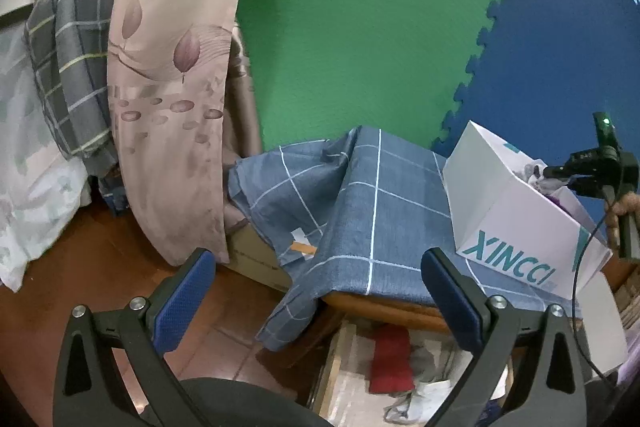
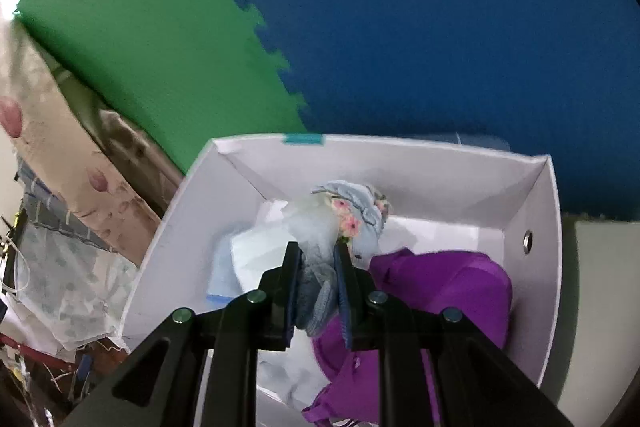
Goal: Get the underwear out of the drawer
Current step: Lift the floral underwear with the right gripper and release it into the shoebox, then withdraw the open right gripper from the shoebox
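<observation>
My right tool point(image 2: 318, 267) pinches a pale blue floral underwear piece point(image 2: 352, 215) over the white box point(image 2: 532, 195), evidently to deposit it beside the purple garment point(image 2: 448, 279). My left tool point(image 1: 318, 291) stands spread and empty above the open drawer point(image 1: 344, 359), where a red item point(image 1: 390, 359) remains.

Drawer point(image 1: 384, 379) cut off by bottom edge, purple garment point(image 2: 440, 287) partly behind right claw point(image 2: 318, 259)
</observation>
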Action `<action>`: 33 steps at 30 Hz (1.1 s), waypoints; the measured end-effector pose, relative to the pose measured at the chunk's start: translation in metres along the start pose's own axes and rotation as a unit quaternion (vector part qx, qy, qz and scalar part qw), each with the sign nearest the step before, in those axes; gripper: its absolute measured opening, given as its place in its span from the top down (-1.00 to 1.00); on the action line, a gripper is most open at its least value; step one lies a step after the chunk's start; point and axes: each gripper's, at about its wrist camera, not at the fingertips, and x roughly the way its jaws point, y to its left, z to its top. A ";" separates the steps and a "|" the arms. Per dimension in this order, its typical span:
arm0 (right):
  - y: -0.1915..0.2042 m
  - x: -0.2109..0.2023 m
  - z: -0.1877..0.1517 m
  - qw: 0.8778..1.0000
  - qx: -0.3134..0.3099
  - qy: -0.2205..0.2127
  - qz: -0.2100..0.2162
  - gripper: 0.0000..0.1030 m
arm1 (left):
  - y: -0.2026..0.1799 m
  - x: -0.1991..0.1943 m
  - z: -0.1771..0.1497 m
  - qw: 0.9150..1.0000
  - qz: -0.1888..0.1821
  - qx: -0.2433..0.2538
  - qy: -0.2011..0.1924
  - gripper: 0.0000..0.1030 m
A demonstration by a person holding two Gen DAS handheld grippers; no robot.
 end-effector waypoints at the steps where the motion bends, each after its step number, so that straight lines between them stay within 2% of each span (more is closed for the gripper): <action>1: -0.002 0.004 0.000 1.000 0.005 0.003 -0.002 0.62 | -0.001 0.000 0.000 1.000 0.001 0.003 0.000 -0.97; 4: -0.006 0.006 -0.001 1.000 0.012 0.005 -0.004 0.61 | -0.004 0.000 0.000 1.000 0.001 0.008 0.002 -0.98; 6: -0.004 0.005 -0.002 1.000 0.007 0.003 -0.007 0.50 | -0.004 0.001 0.000 1.000 0.002 0.008 0.003 -0.98; 8: -0.003 0.006 -0.004 1.000 -0.002 0.006 -0.018 0.26 | -0.005 0.000 -0.001 1.000 0.004 0.010 0.004 -0.98; 11: -0.003 0.002 -0.006 1.000 0.000 0.001 -0.015 0.11 | -0.007 0.001 -0.001 1.000 0.006 0.015 0.003 -0.98; 14: -0.006 -0.003 -0.009 1.000 0.009 -0.007 -0.009 0.08 | -0.008 0.002 -0.002 1.000 0.009 0.019 0.005 -0.98; 20: -0.013 -0.031 -0.029 0.998 0.010 -0.055 0.013 0.07 | -0.010 0.004 -0.001 1.000 0.011 0.026 0.008 -0.98; 23: -0.020 -0.056 -0.056 0.996 -0.001 -0.089 0.016 0.06 | -0.012 0.004 -0.001 0.999 0.010 0.033 0.010 -0.98; 26: -0.028 -0.080 -0.088 0.993 -0.021 -0.116 -0.005 0.06 | -0.016 0.005 -0.002 0.999 0.011 0.042 0.013 -0.98; 29: -0.042 -0.108 -0.136 0.986 -0.054 -0.147 -0.048 0.01 | -0.020 0.006 -0.002 0.998 0.013 0.052 0.014 -0.98; 30: -0.046 -0.116 -0.148 0.984 -0.062 -0.159 -0.055 -0.08 | -0.021 0.006 -0.002 0.998 0.013 0.056 0.015 -0.98; 33: -0.059 -0.141 -0.193 0.971 -0.081 -0.190 -0.122 -0.14 | -0.027 0.007 -0.004 0.997 0.018 0.070 0.016 -0.98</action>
